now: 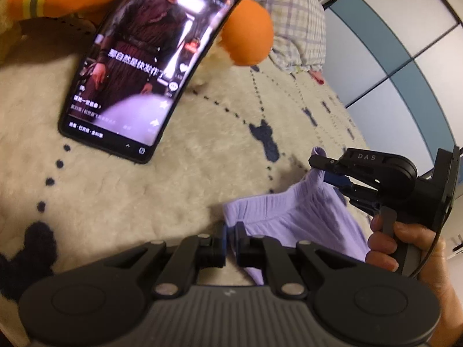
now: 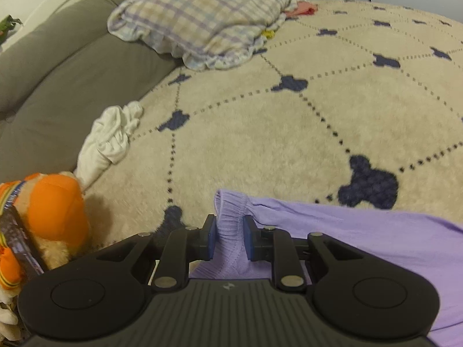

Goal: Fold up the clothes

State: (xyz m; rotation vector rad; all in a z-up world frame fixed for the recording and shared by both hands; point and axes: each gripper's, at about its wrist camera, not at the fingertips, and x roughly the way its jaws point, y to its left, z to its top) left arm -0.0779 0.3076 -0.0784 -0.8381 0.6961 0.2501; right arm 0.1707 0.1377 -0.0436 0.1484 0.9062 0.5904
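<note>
A lilac ribbed garment [image 1: 289, 219] hangs stretched between both grippers above a cream fleece blanket [image 1: 173, 196]. In the left wrist view my left gripper [image 1: 231, 241] is shut on one corner of the garment's gathered edge, the blue pads nearly touching. My right gripper [image 1: 324, 172], held by a hand [image 1: 405, 245], pinches the far corner. In the right wrist view my right gripper [image 2: 229, 238] is shut on the bunched waistband, and the rest of the lilac garment [image 2: 361, 240] trails off to the right over the blanket [image 2: 260, 133].
A lit phone [image 1: 144, 57] leans on an orange plush toy [image 1: 249, 31], also visible as the plush toy [image 2: 55, 202]. A crumpled white garment [image 2: 110, 138] lies at the blanket's left edge by a grey cushion [image 2: 58, 72]. A plaid pillow [image 2: 202, 20] sits at the back.
</note>
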